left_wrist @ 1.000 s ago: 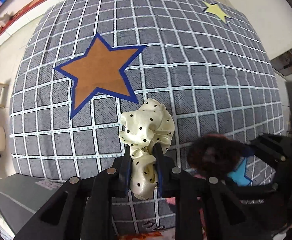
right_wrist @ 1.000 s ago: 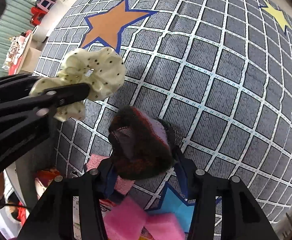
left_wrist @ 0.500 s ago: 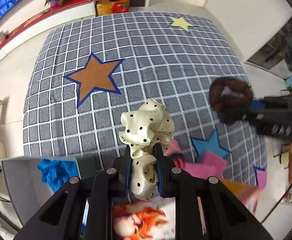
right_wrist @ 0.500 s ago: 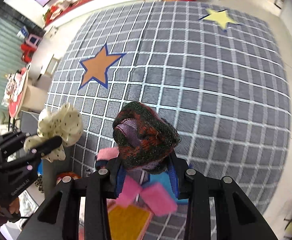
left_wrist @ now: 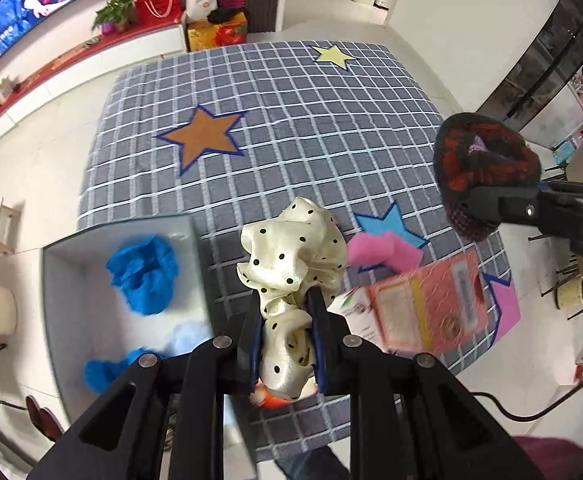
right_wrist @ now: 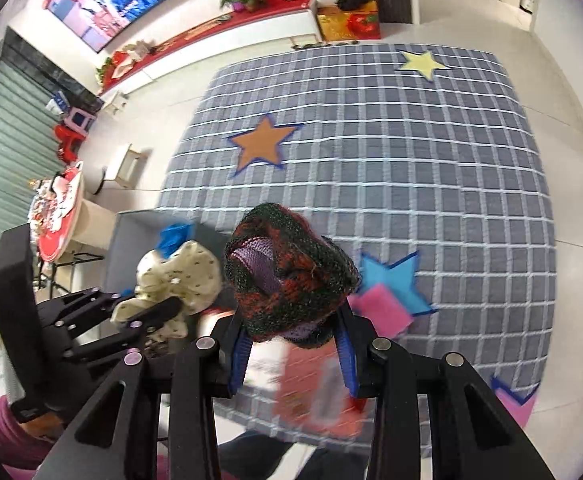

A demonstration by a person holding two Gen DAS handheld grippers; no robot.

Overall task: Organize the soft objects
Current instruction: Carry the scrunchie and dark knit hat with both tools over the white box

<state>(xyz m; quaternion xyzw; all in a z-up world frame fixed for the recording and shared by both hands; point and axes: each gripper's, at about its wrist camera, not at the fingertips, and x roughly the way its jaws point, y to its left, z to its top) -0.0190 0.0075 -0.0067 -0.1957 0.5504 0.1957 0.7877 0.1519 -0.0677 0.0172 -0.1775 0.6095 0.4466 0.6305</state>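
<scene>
We had blue soft things (left_wrist: 143, 276) in the grey box (left_wrist: 195, 264) already, while our left tongs (left_wrist: 287, 328) squeezed the dotted scrunchie (left_wrist: 291, 256) and our right tongs (right_wrist: 293, 344) squeezed the dark knit scrunchie (right_wrist: 291, 276), both not yet dropped in.

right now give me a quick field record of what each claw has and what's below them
left claw: shut on cream polka-dot scrunchie, held in the air
right claw: shut on dark red-and-green knit scrunchie, also lifted
grey bin: open, left of the rug's near edge, blue soft items inside
rug: grey grid with star patches
pink sponge: lying on the rug by the blue star
pink box: on the rug, blurred
</scene>
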